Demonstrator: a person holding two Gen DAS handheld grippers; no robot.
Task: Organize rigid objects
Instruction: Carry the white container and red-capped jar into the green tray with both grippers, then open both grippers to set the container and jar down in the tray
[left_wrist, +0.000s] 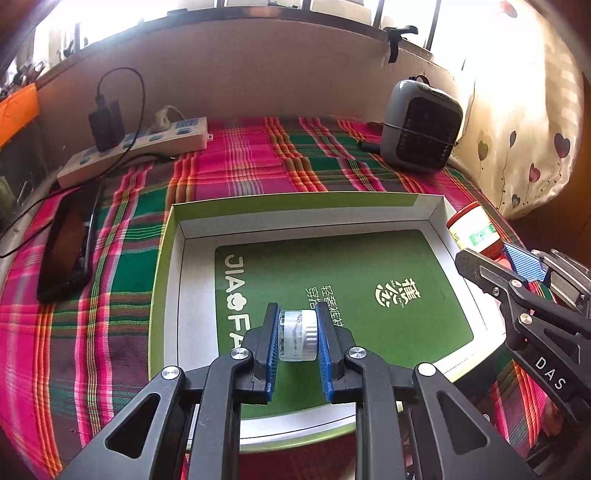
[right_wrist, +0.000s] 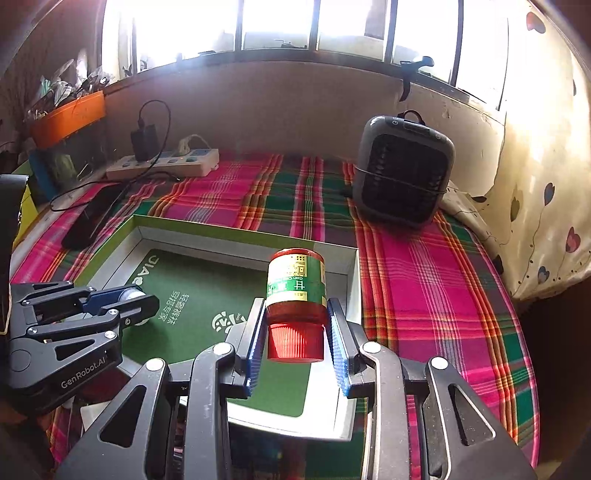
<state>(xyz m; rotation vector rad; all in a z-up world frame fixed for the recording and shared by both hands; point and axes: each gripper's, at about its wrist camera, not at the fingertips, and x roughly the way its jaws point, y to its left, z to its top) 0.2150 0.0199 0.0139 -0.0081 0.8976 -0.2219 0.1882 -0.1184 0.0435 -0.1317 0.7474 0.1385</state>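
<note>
Both tongs are full: left gripper (left_wrist: 297, 338) clamped tight on a small clear jar (left_wrist: 298, 335), right gripper (right_wrist: 295, 332) partly closed on a red bottle (right_wrist: 295, 295). Each hangs over the box (left_wrist: 168, 236). The bottle, tilted cap-first, could slip and roll against the box's wall.

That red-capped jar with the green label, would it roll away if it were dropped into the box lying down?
Probably. The jar looks round and rigid, so on the shallow box's flat green floor it could roll until a wall stops it. The right gripper clamps it near its ribbed cap, which likely helps grip.
</note>
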